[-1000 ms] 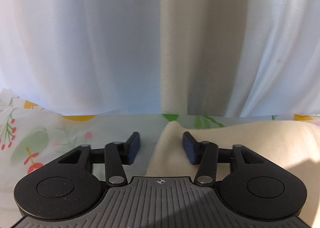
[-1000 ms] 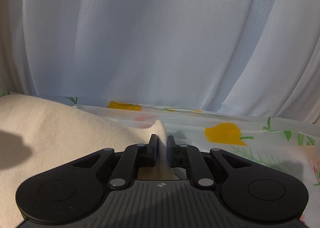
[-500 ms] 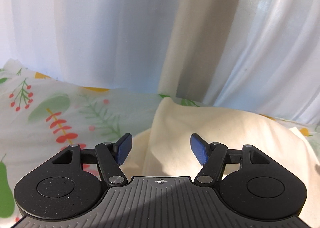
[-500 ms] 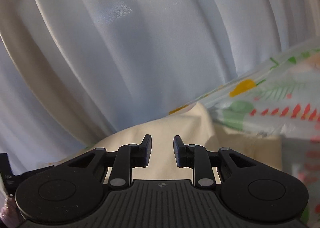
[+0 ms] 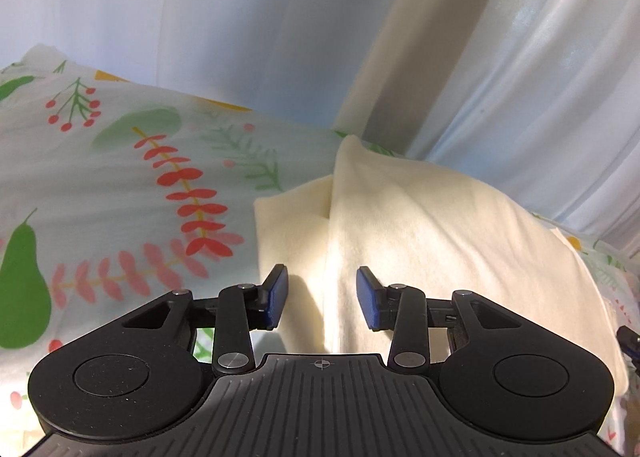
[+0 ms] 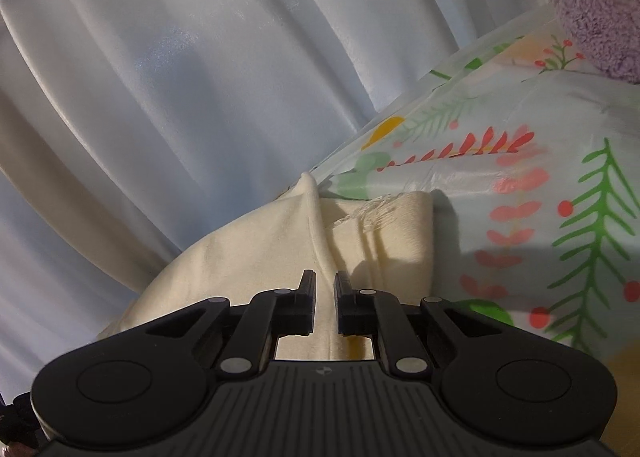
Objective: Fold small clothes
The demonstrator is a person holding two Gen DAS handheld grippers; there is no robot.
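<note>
Left wrist view is showing the left gripper (image 5: 322,299) with its jaws closing, a raised fold of the cream garment (image 5: 440,233) standing between the blue pads (image 5: 276,297), which are not yet pressing it. Right wrist view is showing the right gripper (image 6: 325,303) narrowing on a ridge of the same cloth; contact cannot be confirmed. Garment is lying on the floral sheet (image 5: 120,185) beside pale curtains (image 6: 180,57).

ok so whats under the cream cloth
The cream cloth lies on a plastic sheet with a plant print, which shows on either side of it. Its top layer is folded over a lower layer of the same cloth; whatever lies beneath the sheet is covered.
</note>
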